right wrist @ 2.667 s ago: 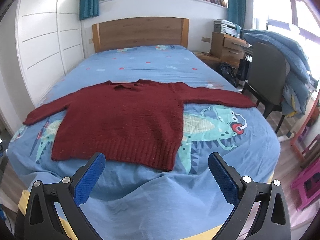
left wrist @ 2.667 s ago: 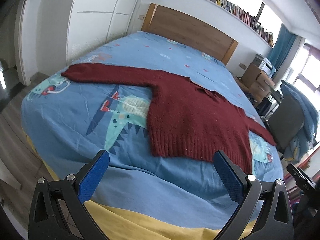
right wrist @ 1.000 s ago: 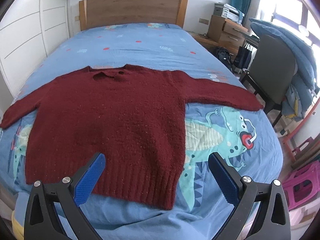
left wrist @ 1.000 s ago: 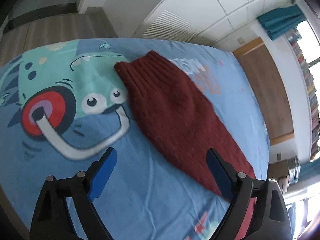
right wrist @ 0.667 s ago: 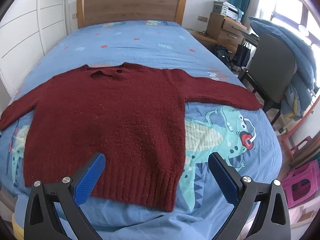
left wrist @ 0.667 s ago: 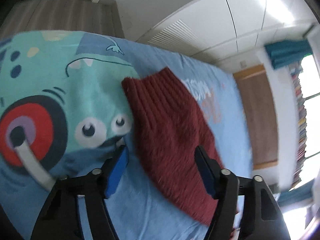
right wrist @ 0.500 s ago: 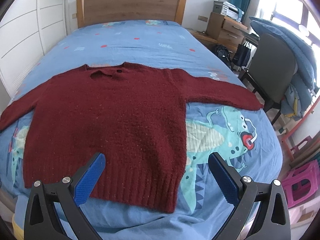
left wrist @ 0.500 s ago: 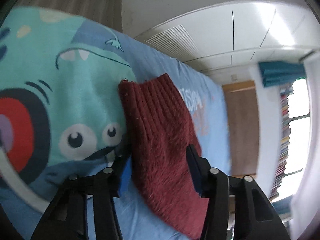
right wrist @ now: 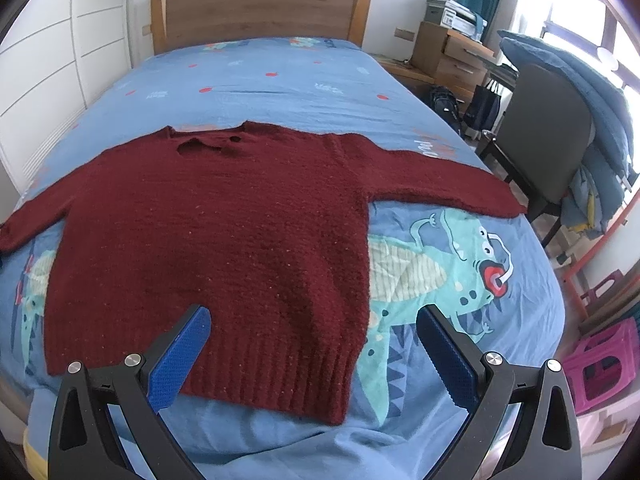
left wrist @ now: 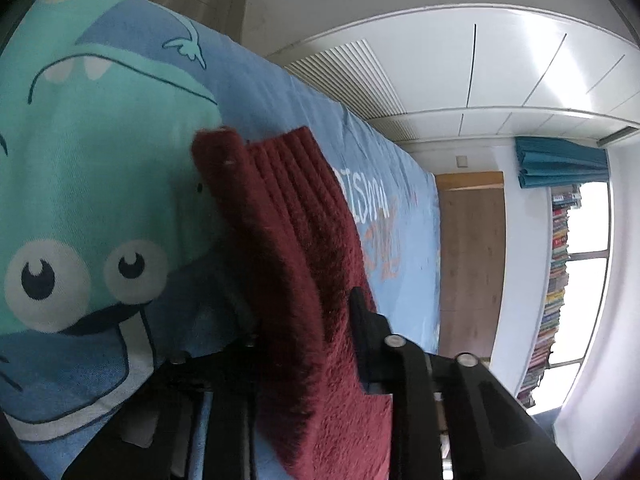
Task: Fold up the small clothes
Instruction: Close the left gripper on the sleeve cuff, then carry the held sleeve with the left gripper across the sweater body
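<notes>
Over at the left edge of the bed (right wrist: 304, 80), things finally moved: half a second back our left gripper (left wrist: 308, 320) was only straddling the sleeve cuff (left wrist: 280, 184) with its jaws partway apart, and now they've pinched right down on the knit, with the fabric bunched up between them and the cuff's near corner curling over. So we'd say the first real step of the fold has started, since that sleeve is now in hand and ready to be swung across the body of the red sweater (right wrist: 216, 232). Nothing has actually been folded yet, though. From the right wrist view the sweater is lying flat and face up across the blue dinosaur sheet (right wrist: 460, 264), both sleeves stretched out sideways, collar toward the far headboard (right wrist: 260, 8) and ribbed hem toward the near edge. Our right gripper (right wrist: 312, 344) hasn't budged over the last second; it hangs just above the hem with its blue pads (right wrist: 180, 356) spread wide and nothing between them. As for writing, there isn't much to go on. We can see some white and orange lettering printed on the sheet (left wrist: 376, 204) just beyond the sleeve, but it's sideways and warped by the lens, so we can't honestly read it. No brand tag shows on the sweater, and the book spines (left wrist: 556, 264) by the window are way too small.
</notes>
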Available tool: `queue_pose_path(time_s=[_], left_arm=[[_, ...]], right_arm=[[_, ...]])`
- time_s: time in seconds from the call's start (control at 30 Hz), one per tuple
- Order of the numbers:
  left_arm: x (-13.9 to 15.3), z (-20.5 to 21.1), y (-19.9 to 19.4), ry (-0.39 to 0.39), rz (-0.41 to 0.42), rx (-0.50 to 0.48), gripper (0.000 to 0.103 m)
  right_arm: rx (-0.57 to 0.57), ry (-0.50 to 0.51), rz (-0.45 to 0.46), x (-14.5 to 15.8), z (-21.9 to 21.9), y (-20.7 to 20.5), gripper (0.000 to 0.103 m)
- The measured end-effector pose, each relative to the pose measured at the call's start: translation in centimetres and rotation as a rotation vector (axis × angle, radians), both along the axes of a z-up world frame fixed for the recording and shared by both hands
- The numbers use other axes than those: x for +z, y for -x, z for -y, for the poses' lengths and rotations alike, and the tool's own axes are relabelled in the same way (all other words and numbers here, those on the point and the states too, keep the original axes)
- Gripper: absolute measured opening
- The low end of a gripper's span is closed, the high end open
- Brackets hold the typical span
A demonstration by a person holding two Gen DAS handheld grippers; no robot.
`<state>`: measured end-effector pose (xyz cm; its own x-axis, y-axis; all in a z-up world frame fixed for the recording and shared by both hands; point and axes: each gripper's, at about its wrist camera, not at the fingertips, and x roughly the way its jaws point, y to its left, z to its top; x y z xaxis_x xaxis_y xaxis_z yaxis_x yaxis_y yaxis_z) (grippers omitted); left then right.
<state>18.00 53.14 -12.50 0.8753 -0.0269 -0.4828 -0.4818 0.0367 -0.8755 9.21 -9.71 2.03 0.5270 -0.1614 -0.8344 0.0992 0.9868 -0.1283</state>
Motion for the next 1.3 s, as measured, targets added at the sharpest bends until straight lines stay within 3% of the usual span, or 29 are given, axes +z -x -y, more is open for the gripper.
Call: queue_pose_path(time_s=[0.1, 0.2, 0.43, 0.6, 0.87, 1.0, 1.3], left_arm=[[0.2, 0.1, -0.6, -0.021, -0.017, -0.003, 0.008], [1.6, 1.0, -1.9, -0.052, -0.027, -0.029, 0.007], [5.5, 4.2, -4.0, -0.055, 0.071, -0.061, 0.006], [8.8, 7.0, -6.3, -0.015, 0.157, -0.086, 0.006], [14.9, 14.1, -11.7, 0.011, 0.288, -0.202, 0.006], [17.7, 19.6, -15.2, 0.007, 0.333, -0.308, 0.006], [19.8, 31.3, -22.1, 0.007, 0.338, -0.527, 0.006]], right_arm=[[-0.011, -0.001, 0.005, 0.0, 0.6, 0.2, 0.103], [-0.022, -0.002, 0.008, 0.0, 1.2, 0.4, 0.103], [-0.033, -0.039, 0.028, -0.3, 2.2, 0.9, 0.103], [-0.038, -0.059, 0.055, -0.2, 3.4, 1.6, 0.103], [-0.085, -0.106, 0.078, -0.6, 7.4, 3.3, 0.103], [-0.119, -0.127, 0.085, -1.1, 9.8, 3.9, 0.103], [-0.178, -0.177, 0.076, -2.8, 13.4, 5.4, 0.103]])
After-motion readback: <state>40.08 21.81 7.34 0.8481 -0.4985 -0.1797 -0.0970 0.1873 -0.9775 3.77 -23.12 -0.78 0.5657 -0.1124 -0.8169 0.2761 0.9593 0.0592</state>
